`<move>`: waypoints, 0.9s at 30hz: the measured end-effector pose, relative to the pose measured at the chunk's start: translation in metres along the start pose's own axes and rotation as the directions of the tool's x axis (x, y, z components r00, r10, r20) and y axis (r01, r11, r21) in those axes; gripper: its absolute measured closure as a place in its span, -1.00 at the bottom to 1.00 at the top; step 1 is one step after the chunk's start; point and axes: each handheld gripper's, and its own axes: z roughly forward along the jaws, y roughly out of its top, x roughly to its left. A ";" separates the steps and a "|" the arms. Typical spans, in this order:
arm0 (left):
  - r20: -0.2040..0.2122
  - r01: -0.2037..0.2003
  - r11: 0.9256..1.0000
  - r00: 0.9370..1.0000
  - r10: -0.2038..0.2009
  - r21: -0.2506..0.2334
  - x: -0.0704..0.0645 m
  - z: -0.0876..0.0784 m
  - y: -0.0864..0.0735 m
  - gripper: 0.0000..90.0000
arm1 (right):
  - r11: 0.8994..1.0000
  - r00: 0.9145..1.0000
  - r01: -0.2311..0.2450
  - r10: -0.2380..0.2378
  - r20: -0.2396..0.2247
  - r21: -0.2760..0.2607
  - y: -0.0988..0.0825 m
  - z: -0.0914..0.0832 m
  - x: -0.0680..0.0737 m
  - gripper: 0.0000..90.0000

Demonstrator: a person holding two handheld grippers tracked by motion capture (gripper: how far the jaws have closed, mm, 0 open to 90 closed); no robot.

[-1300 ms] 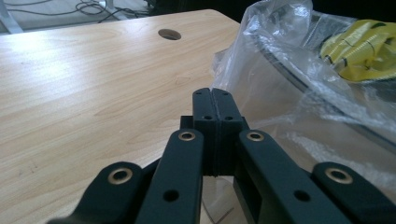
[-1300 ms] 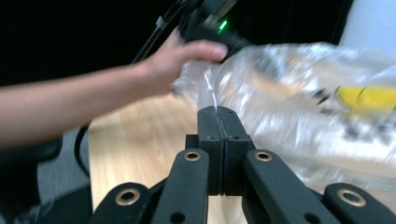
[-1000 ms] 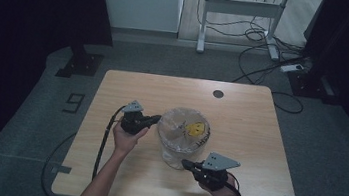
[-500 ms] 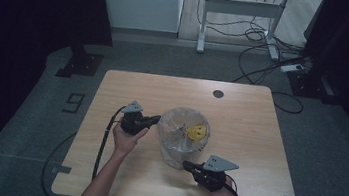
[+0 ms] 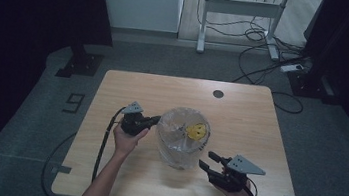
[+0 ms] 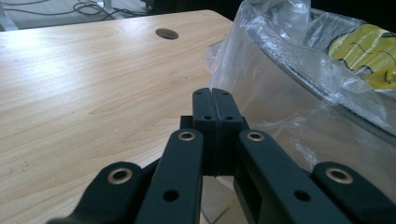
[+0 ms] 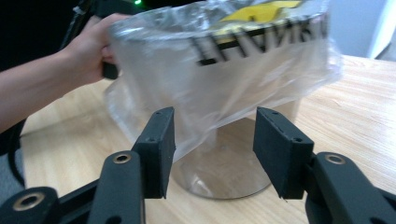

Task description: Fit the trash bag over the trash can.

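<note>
We are still fitting the plastic bag (image 5: 174, 128) over the clear tub (image 5: 175, 153) on the counter (image 5: 260, 118): left fingers (image 6: 212, 100) pinching its rim, right fingers (image 7: 212, 140) opening, letting go.

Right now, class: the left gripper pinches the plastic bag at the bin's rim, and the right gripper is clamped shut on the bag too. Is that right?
Not quite. The right gripper is not clamped shut: its jaws have just been opening and stand apart, clear of the bag, as the right gripper view shows. The left gripper does pinch the bag at the rim of the bin.
</note>
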 end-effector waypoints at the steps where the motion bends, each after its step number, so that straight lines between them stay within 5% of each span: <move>1: 0.002 -0.001 1.000 1.000 0.001 0.000 0.000 0.000 0.000 0.99 | 1.000 1.000 -0.002 0.002 -0.001 0.001 0.001 0.002 -0.001 0.07; 6: 0.001 -0.005 1.000 1.000 0.005 -0.002 -0.001 0.000 0.001 0.99 | 0.999 0.999 0.033 -0.032 -0.011 0.017 0.006 0.016 0.002 0.27; 12: -0.001 -0.005 1.000 1.000 0.005 -0.009 -0.001 -0.003 0.001 0.99 | 0.993 0.993 0.110 -0.111 0.030 0.043 0.007 0.019 0.010 0.97; 23: -0.003 -0.004 1.000 1.000 0.004 -0.008 0.001 -0.003 0.000 0.99 | 0.990 0.994 0.102 -0.106 0.032 0.096 -0.008 0.022 0.001 0.99; 27: -0.001 -0.005 1.000 1.000 0.005 -0.010 0.000 -0.003 0.000 0.99 | 0.994 0.997 0.078 -0.080 0.021 0.076 -0.009 0.020 -0.001 0.96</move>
